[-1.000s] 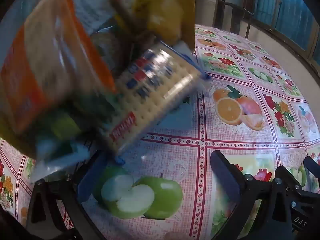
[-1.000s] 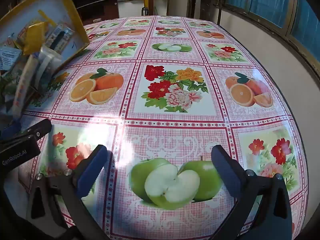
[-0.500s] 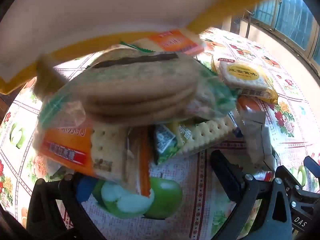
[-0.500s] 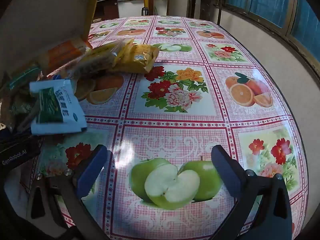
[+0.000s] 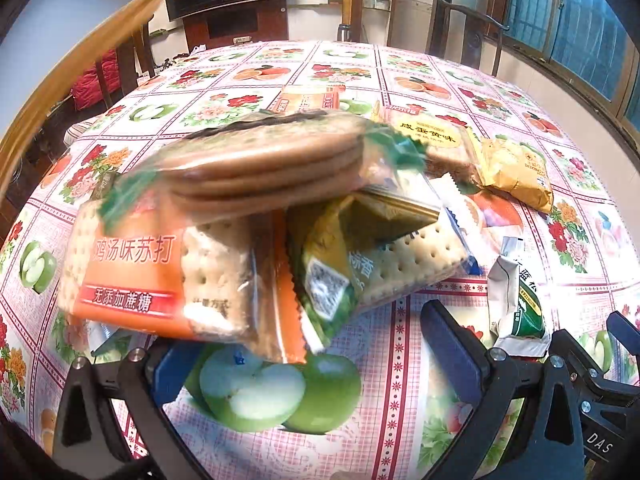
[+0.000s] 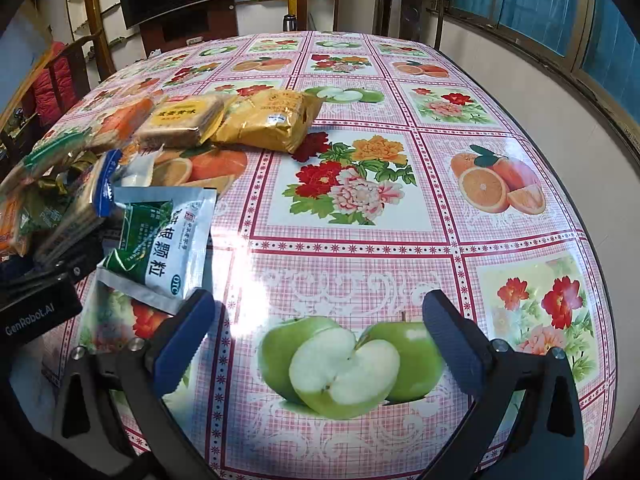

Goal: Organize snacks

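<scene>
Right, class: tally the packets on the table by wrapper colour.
Orange packs: 2
Yellow packs: 2
Green packs: 2
Blue-edged pack: 1
White-green sachet: 1
Total: 8 visible

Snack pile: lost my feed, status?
Both claws, left and right, open, empty. Snack pile heaped on tablecloth, unsorted. White-green sachet beside right claw.

The round-biscuit pack [image 5: 264, 160] is smeared by motion blur, its print unreadable, and it covers the top edge of the orange soda-cracker pack [image 5: 132, 268] beneath. That orange pack hides the tip of the left gripper's near finger [image 5: 168, 368]. In the right wrist view the snack pile [image 6: 48, 192] runs off the left edge — its far packets too blurred to tell apart.
</scene>
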Action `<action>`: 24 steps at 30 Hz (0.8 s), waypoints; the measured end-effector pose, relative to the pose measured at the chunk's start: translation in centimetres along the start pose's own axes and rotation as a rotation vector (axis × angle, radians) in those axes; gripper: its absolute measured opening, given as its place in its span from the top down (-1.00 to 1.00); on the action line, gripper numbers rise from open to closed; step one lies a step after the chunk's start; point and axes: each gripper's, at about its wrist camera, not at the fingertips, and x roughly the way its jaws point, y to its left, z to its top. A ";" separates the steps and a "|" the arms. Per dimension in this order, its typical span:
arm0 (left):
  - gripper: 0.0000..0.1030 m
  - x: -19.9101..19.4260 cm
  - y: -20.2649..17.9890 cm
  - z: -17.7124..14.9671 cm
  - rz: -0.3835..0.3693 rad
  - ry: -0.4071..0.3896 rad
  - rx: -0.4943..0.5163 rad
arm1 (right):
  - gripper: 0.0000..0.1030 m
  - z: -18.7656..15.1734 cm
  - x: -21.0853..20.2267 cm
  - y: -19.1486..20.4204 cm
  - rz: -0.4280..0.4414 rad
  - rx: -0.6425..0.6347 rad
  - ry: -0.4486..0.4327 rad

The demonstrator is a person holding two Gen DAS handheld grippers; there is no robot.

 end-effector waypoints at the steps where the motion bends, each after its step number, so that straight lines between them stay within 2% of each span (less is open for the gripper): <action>1: -0.99 0.0 0.0 0.0 0.000 0.000 0.000 | -1.00 0.0 0.0 0.0 0.000 0.000 0.000; 24: -0.99 -0.2 -0.4 -0.2 0.002 -0.001 -0.001 | -1.00 0.0 0.0 0.0 0.000 0.000 0.000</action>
